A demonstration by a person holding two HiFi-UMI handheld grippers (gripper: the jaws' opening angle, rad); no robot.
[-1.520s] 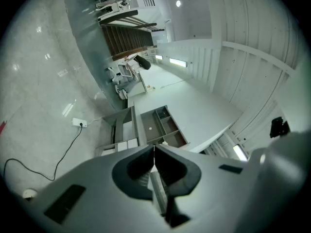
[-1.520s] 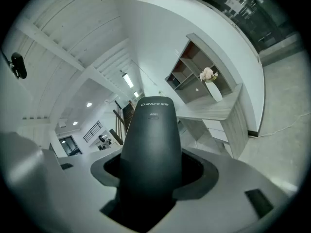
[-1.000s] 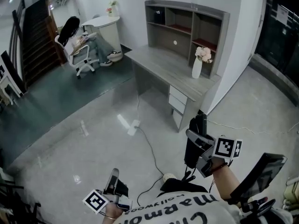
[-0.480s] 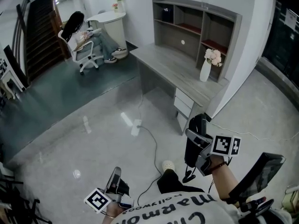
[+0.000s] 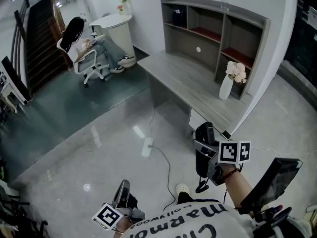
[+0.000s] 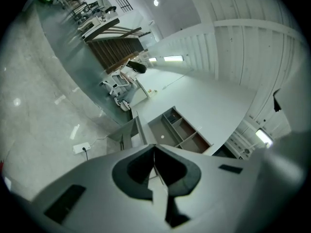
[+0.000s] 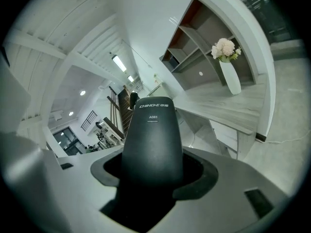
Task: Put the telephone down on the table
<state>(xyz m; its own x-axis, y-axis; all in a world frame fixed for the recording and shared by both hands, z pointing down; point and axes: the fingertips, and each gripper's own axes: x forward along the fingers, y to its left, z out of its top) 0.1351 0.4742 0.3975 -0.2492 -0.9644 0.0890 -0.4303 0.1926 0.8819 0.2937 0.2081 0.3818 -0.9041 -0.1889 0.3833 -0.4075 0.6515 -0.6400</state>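
Grey worktop point(image 5: 190, 81) ahead of right claw point(image 5: 204, 155), slightly below. Clamped across lower body of black telephone point(image 7: 153, 135), upright between jaws. Probably light, stiff, smooth plastic: slippery, so best gripped mid-body and laid flat. Left claw point(image 6: 155, 160) pressed together, empty.

Even, cool indoor light; strong wide-angle bending in the gripper views.
Ceiling lamps point(image 7: 119, 63) are mirrored as bright spots on the glossy floor point(image 5: 87, 187), and shadows are kept soft. Both gripper views are curved at the edges and ringed by black corners; the telephone point(image 7: 153, 140) is rendered dark, its near end lost in shadow.
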